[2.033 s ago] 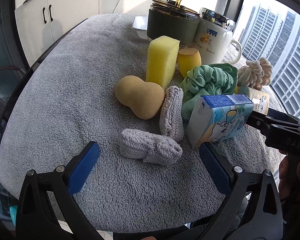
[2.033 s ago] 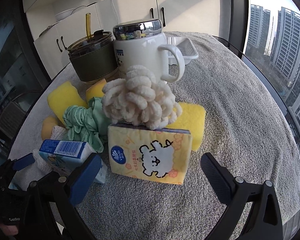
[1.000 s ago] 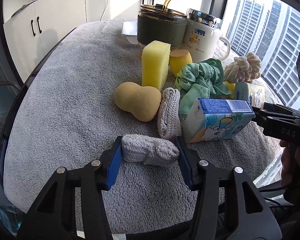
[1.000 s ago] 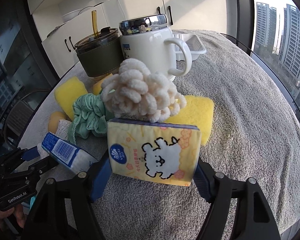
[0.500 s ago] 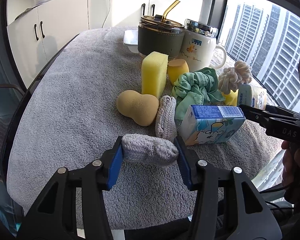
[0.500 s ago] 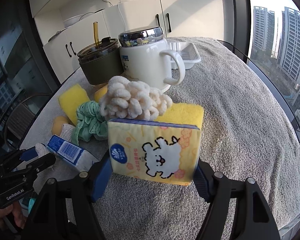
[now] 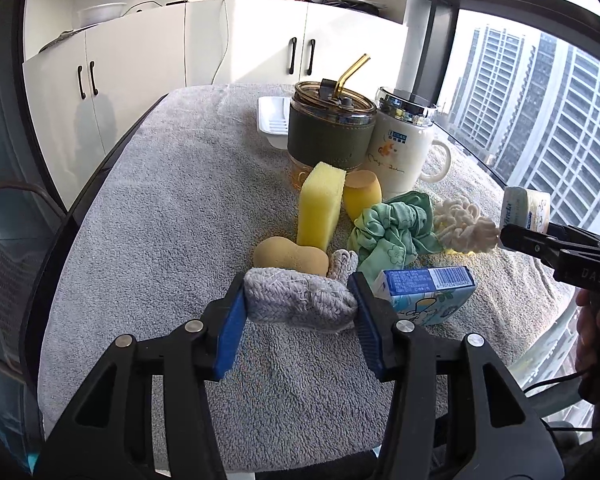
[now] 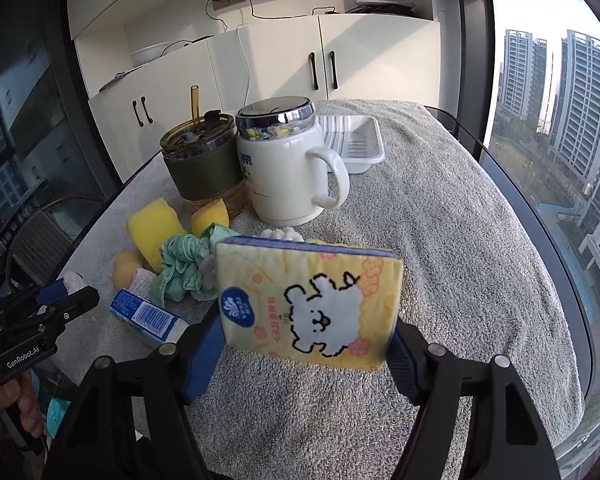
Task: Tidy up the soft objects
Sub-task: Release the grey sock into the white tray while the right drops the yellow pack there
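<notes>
My left gripper (image 7: 300, 312) is shut on a grey knitted cloth roll (image 7: 300, 300), held just above the grey towel-covered table (image 7: 172, 208). My right gripper (image 8: 304, 344) is shut on a yellow tissue pack (image 8: 312, 308) printed with a white sheep, lifted off the table. Behind lie a tan gourd-shaped sponge (image 7: 288, 256), a second grey knitted roll (image 7: 342, 262), an upright yellow sponge (image 7: 320, 204), a small yellow sponge (image 7: 360, 194), a green scrunchie (image 7: 392, 232), a cream chenille scrunchie (image 7: 462, 226) and a blue tissue pack (image 7: 424, 292).
A green-sleeved tumbler with a straw (image 7: 328, 128), a white lidded mug (image 7: 402, 148) and a white plastic tray (image 8: 350, 142) stand at the back of the table. White cabinets (image 7: 140, 64) sit behind. A window is on the right, and a person's hand (image 8: 8, 412) shows at lower left.
Both grippers closed on their objects and then rose: the grey roll and the yellow tissue pack have come up off the towel, and the table objects look farther away.
</notes>
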Available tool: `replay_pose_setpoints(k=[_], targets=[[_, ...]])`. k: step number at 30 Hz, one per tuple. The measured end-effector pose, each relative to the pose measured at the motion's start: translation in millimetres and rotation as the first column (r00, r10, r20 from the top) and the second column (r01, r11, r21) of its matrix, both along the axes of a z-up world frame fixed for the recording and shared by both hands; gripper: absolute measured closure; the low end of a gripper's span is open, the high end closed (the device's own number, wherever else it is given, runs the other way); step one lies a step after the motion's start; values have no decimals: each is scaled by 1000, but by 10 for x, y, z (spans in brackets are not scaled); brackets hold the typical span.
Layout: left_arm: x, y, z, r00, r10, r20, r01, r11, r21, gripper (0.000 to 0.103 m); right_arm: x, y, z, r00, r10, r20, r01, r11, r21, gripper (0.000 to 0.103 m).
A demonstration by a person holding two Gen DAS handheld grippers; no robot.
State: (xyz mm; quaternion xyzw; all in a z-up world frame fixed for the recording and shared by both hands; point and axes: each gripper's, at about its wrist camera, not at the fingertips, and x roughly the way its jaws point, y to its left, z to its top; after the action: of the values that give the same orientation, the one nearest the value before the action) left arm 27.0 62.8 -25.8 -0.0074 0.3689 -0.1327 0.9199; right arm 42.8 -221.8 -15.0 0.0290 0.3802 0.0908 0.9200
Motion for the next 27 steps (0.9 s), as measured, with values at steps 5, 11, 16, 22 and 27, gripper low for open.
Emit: replay_pose_setpoints(k=[5, 11, 16, 22, 27], targets=[[198, 141, 213, 999, 1, 38, -1, 1000, -6, 56, 144, -198, 214, 1000, 1, 26, -1, 1000, -11, 29], [649, 327, 512, 996, 3, 92, -4, 1000, 17, 56, 463, -438, 531, 997, 14, 76, -12, 1000, -27, 29], [1238, 403, 766, 989, -8, 146, 2, 999, 44, 55, 975, -592, 751, 994, 36, 101, -30, 998, -54, 29], [2163, 165, 869, 987, -98, 125, 78, 984, 159, 55, 1878, -543, 756, 994, 106, 23, -103, 988, -112, 29], [2947, -74, 765, 983, -186, 9, 181, 966, 185, 55, 2582, -498, 497, 984, 149, -97, -159, 981, -110, 29]])
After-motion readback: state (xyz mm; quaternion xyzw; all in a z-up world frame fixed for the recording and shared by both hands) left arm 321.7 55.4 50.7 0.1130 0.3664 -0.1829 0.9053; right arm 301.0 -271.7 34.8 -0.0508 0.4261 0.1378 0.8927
